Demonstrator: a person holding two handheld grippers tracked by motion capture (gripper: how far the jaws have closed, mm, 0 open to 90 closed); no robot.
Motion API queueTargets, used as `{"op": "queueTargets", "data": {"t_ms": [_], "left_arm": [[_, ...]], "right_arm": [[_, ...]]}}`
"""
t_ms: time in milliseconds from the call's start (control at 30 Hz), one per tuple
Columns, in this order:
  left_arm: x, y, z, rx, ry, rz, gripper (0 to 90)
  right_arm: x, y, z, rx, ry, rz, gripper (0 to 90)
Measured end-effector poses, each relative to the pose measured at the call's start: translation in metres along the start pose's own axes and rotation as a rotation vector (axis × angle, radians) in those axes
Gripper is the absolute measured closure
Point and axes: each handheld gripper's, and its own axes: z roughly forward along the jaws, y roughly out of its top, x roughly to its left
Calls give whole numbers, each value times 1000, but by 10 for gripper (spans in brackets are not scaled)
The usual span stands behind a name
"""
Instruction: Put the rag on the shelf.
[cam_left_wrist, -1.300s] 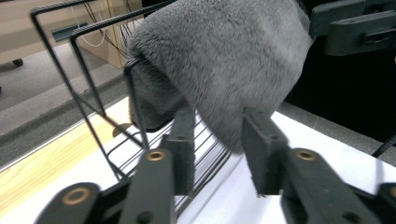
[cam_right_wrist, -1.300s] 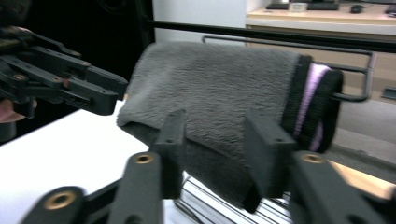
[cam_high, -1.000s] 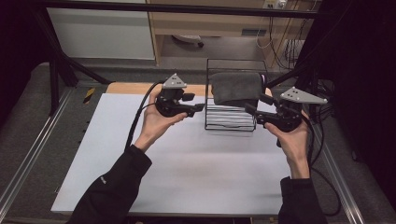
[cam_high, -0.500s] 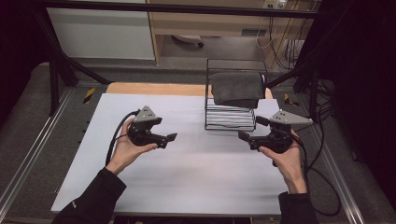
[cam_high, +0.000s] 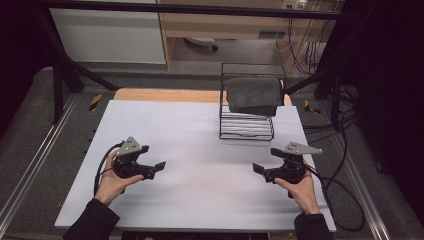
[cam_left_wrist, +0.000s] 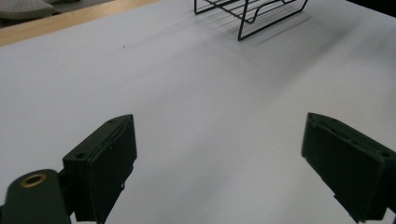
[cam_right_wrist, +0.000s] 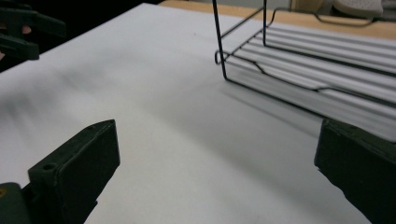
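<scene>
White table top (cam_high: 200, 150) spans the middle of the high view, a strip of bare wood along its far edge, metal rails down both sides, dark floor and cables to the right. Black wire rack (cam_high: 247, 107) stands on the sheet in the upper centre-right of the frame, close to the far edge and nearer the right edge than the left. Grey cloth (cam_high: 254, 95) is draped over the rack's upper rail and hangs down its front; its lower hem is clear of the rack's slatted bottom shelf. Left gripper (cam_high: 159, 166) sits lower left of the frame, low over the sheet, jaws pointing toward centre; right gripper (cam_high: 257, 169) sits lower right, jaws pointing left toward centre. Both pairs of jaws have just been opening and now stand wide apart with nothing between them; each gripper view has bare white sheet in the gap. Cloth and rack are well apart from both grippers, above and slightly left of the right one in the frame, far up and right of the left one. Broad open sheet lies between the two grippers and ahead of the rack; near edge of the table runs just below both hands.
</scene>
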Motion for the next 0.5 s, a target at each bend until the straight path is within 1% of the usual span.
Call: {"op": "queueTargets", "data": {"t_ms": [167, 233, 300, 400, 433, 500], "left_arm": [[10, -21, -5, 24, 22, -5, 105], [13, -29, -7, 31, 27, -9, 106], [15, -36, -10, 29, 29, -19, 105], [18, -45, -13, 33, 34, -18, 106], [18, -48, -14, 37, 36, -22, 106], [20, -52, -15, 40, 39, -31, 106]], "right_arm": [[-7, -23, 0, 24, -3, 30, 9], [-10, -30, -1, 37, -7, 31, 9], [-12, -36, -2, 55, -13, 28, 9], [-15, -41, -4, 55, -13, 41, 9], [-16, -43, -5, 56, -15, 36, 9], [-17, -46, -5, 67, -17, 44, 9]]}}
